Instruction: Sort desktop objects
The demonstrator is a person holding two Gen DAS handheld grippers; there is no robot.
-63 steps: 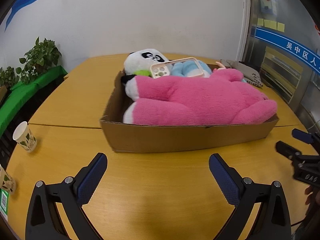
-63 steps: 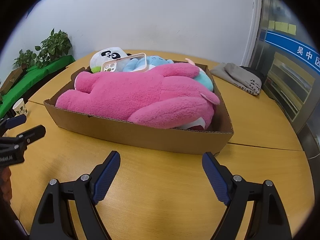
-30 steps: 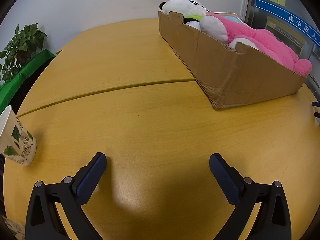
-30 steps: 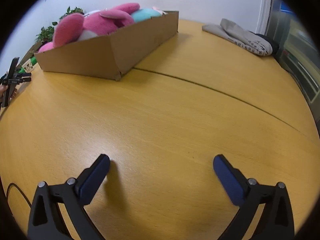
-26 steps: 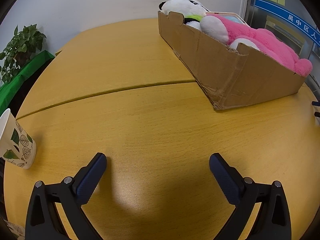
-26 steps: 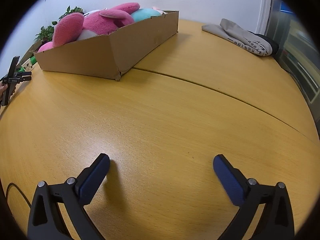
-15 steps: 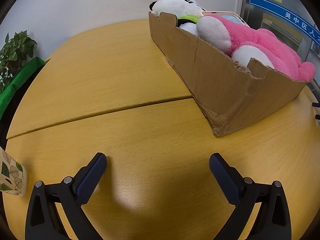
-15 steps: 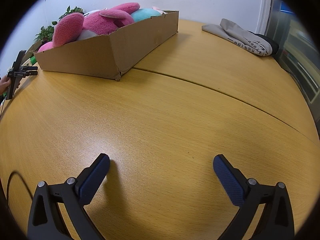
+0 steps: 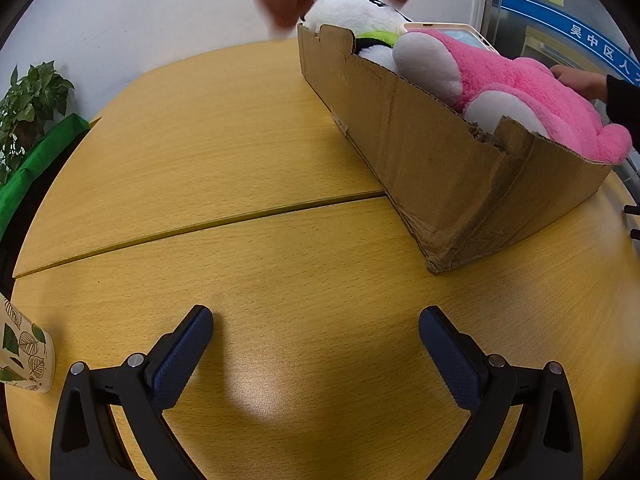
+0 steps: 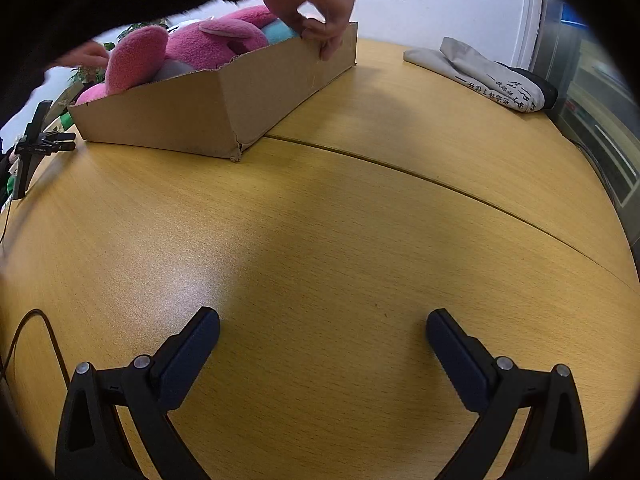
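A cardboard box (image 9: 452, 172) holds a pink plush toy (image 9: 532, 96), a panda plush (image 9: 352, 12) and a pale phone case (image 9: 452, 28). In the right wrist view the box (image 10: 264, 92) has a bare hand (image 10: 316, 4) gripping its far rim, beside the pink plush (image 10: 200, 48) and a blue plush (image 10: 278, 32). My left gripper (image 9: 316, 336) rests open and empty on the wooden table, left of the box. My right gripper (image 10: 322, 336) rests open and empty on the table, right of the box.
A leaf-print paper cup (image 9: 24, 356) stands at the left edge. A potted plant (image 9: 28, 100) on green cloth is behind. A folded grey cloth (image 10: 488, 76) lies far right. The left gripper (image 10: 36, 144) and a black cable (image 10: 44, 340) show at the right wrist view's left.
Both grippers were set down on the table on either side of the box and now lie still. Bare hands have come into view and hold the box's rim.
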